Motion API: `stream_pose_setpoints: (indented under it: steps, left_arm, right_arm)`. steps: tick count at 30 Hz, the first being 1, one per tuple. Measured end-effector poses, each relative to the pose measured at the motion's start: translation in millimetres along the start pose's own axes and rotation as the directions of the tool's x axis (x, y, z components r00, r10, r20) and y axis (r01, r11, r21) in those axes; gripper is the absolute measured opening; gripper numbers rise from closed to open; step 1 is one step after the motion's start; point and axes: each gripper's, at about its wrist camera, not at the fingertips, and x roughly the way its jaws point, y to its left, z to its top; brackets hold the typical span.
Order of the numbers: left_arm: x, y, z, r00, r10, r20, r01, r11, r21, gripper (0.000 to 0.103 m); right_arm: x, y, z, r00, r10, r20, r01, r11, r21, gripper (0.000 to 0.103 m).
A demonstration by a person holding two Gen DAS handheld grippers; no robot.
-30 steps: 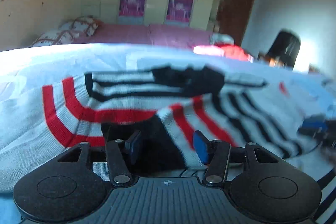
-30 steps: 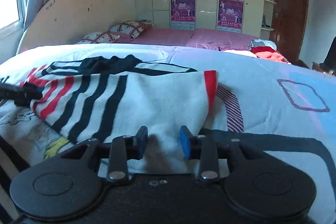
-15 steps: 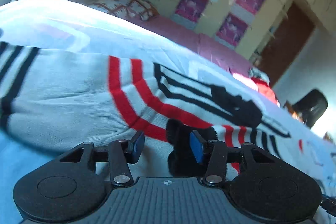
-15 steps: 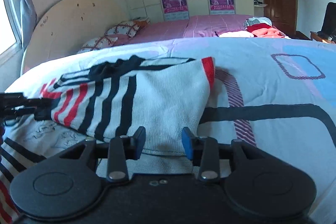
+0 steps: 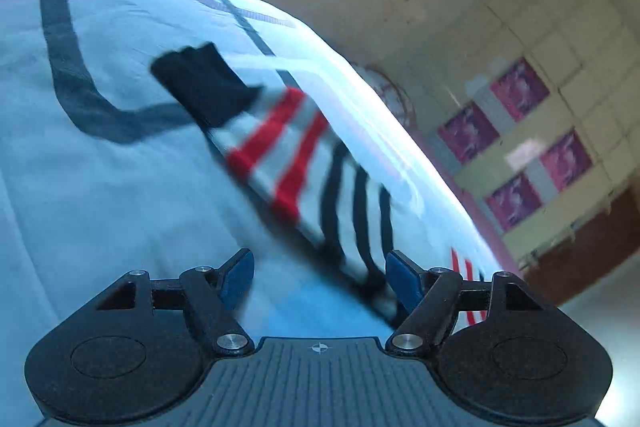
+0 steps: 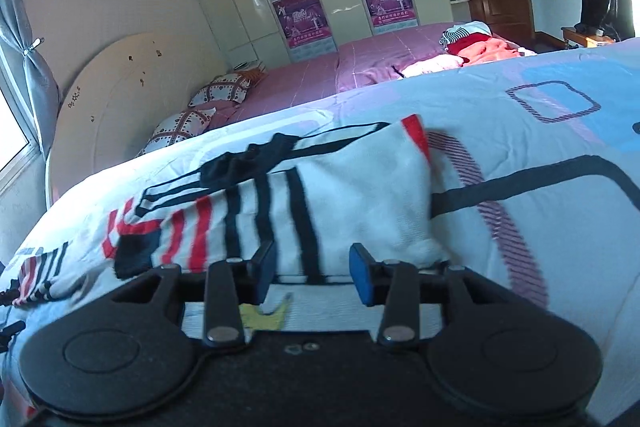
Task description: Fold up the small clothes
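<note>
The white knitted sweater with black and red stripes [image 6: 328,195] is lying on the pale blue quilt with dark line patterns [image 6: 520,99], partly folded, with its long axis running from left to right across the right wrist view. A black cuff [image 6: 134,251] is resting at its left end. The right gripper [image 6: 312,269] is pointing at the near hem of the sweater; its blue pads [image 6: 360,275] are standing apart and are pinching no cloth, so it is holding nothing. The left gripper [image 5: 320,277] is opening its jaws, and the striped cloth is passing just ahead of the right pad, not pressed. In its blurred and tilted view the sweater [image 5: 320,179] is stretching away diagonally, the black cuff [image 5: 200,87] at the far end. The right gripper seems nearer to the hem, so the next fold probably depends on it.
</note>
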Motion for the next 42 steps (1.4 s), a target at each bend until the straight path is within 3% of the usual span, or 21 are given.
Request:
stream_pose_setpoints:
  steps: [4, 10, 11, 12, 14, 16, 20, 24, 28, 32, 35, 37, 38, 39, 40, 41, 42]
  left_arm:
    - [19.6, 25.8, 32.6, 0.999, -0.018, -0.029, 0.017, 0.999, -0.037, 0.062]
    - [59.0, 40.8, 64.1, 0.995, -0.080, -0.055, 0.075, 0.994, -0.081, 0.059]
    - [64.0, 40.5, 67.1, 0.996, -0.077, -0.053, 0.073, 0.994, -0.077, 0.053]
    - [68.5, 38.7, 68.3, 0.997, -0.060, -0.051, 0.056, 0.996, -0.067, 0.034]
    - [79.9, 43.4, 70.7, 0.998, -0.024, -0.058, 0.020, 0.998, -0.067, 0.006]
    - [84.4, 46.7, 74.2, 0.998, -0.053, -0.042, 0.049, 0.996, -0.081, 0.005]
    - [70.0, -6.7, 72.1, 0.989, -0.141, 0.038, 0.136, 0.983, 0.123, 0.005]
    - [70.5, -92.4, 51.1, 0.967, -0.255, -0.004, 0.242, 0.911, 0.334, 0.005]
    - [73.9, -178.7, -0.7, 0.941, -0.314, -0.127, 0.332, 0.781, 0.528, 0.005]
    - [86.1, -246.7, -73.1, 0.920, -0.292, -0.262, 0.392, 0.647, 0.654, 0.005]
    - [99.0, -289.4, -122.2, 0.902, -0.264, -0.342, 0.432, 0.582, 0.689, 0.005]
    - [113.8, -309.0, -161.5, 0.881, -0.174, -0.439, 0.458, 0.542, 0.705, 0.006]
    - [114.3, -315.2, -181.9, 0.882, -0.121, -0.456, 0.448, 0.515, 0.731, 0.011]
    - [108.8, -318.7, -191.3, 0.899, -0.140, -0.414, 0.428, 0.475, 0.769, 0.032]
    - [92.4, -323.1, -202.0, 0.892, -0.167, -0.421, 0.449, 0.443, 0.776, 0.052]
    - [86.5, -324.5, -201.9, 0.870, -0.193, -0.455, 0.491, 0.435, 0.755, 0.092]
    - [78.4, -324.1, -201.4, 0.865, -0.218, -0.452, 0.501, 0.437, 0.747, 0.098]
  right_arm:
    - [5.1, 46.1, -7.4, 1.000, -0.001, 0.003, 0.001, 1.000, 0.011, 0.041]
    - [14.5, 92.9, -14.2, 1.000, -0.003, 0.003, 0.003, 0.997, 0.071, 0.041]
    - [15.8, 97.5, -14.4, 1.000, -0.003, 0.001, 0.003, 0.997, 0.076, 0.041]
    - [16.8, 101.7, -14.7, 1.000, -0.004, 0.000, 0.004, 0.997, 0.076, 0.041]
    - [15.7, 108.1, -15.5, 1.000, -0.016, 0.000, 0.015, 0.998, 0.066, 0.041]
    - [13.3, 111.2, -16.7, 1.000, -0.025, -0.001, 0.025, 0.998, 0.063, 0.041]
    - [7.9, 105.6, -18.1, 0.999, -0.048, 0.005, 0.047, 0.997, 0.069, 0.041]
    - [7.8, 93.4, -18.2, 0.998, -0.067, 0.010, 0.066, 0.993, 0.099, 0.041]
    - [3.0, 79.3, -15.7, 0.996, -0.078, 0.032, 0.074, 0.989, 0.125, 0.041]
    - [-2.2, 52.9, -9.4, 0.993, -0.100, 0.056, 0.089, 0.981, 0.174, 0.042]
    - [-5.5, 30.8, -5.0, 0.991, -0.121, 0.062, 0.105, 0.972, 0.211, 0.042]
    - [-6.3, 16.6, -3.8, 0.990, -0.129, 0.052, 0.113, 0.966, 0.233, 0.042]
    - [-6.4, 10.4, -3.8, 0.991, -0.130, 0.046, 0.115, 0.963, 0.243, 0.043]
    - [-6.2, 5.1, -4.1, 0.991, -0.130, 0.042, 0.116, 0.961, 0.252, 0.045]
    - [-7.0, 1.1, -4.6, 0.991, -0.130, 0.041, 0.115, 0.959, 0.258, 0.047]
    - [-7.3, -1.6, -4.7, 0.991, -0.126, 0.043, 0.111, 0.960, 0.259, 0.049]
    - [-7.2, -3.0, -4.8, 0.992, -0.120, 0.046, 0.105, 0.960, 0.258, 0.050]
